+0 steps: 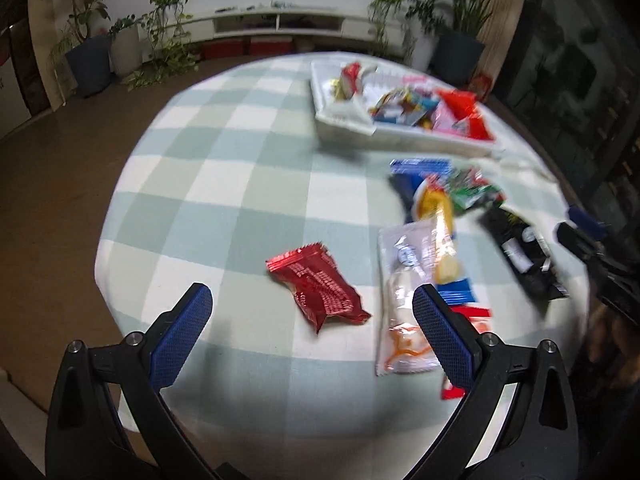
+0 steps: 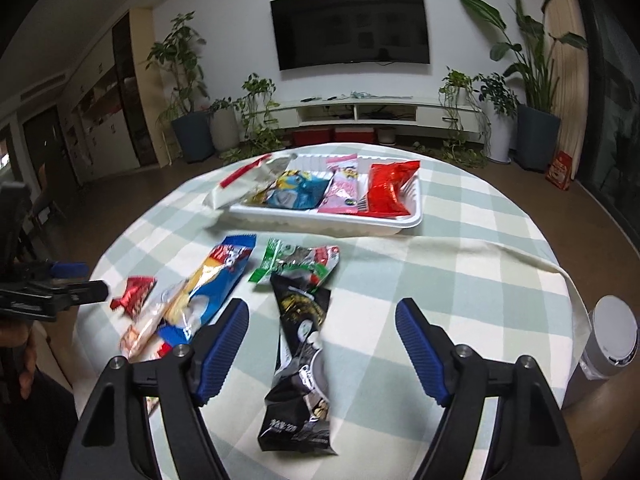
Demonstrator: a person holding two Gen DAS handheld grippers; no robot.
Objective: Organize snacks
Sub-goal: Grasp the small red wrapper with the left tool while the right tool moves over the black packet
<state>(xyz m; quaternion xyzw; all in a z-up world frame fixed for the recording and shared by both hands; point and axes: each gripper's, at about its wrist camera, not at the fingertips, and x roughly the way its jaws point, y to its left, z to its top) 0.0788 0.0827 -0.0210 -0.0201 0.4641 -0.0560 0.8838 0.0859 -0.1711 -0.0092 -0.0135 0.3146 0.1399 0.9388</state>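
Observation:
A round table with a checked cloth (image 1: 248, 184) holds loose snack packets. My left gripper (image 1: 312, 300) is open, with a small red packet (image 1: 320, 288) lying on the cloth between its fingers. My right gripper (image 2: 322, 314) is open above a long black packet (image 2: 302, 344), which lies between its fingers. A white tray (image 2: 332, 226) at the far side holds a red packet (image 2: 390, 192), a pink packet (image 2: 340, 192), a blue one (image 2: 294, 192) and others. A clear-white packet (image 1: 412, 288), a blue packet (image 2: 224, 280) and a green packet (image 2: 298, 264) lie loose.
The right gripper shows at the right edge of the left wrist view (image 1: 596, 248); the left gripper shows at the left edge of the right wrist view (image 2: 56, 288). A white bin (image 2: 608, 344) stands beside the table. Potted plants and a TV unit line the far wall.

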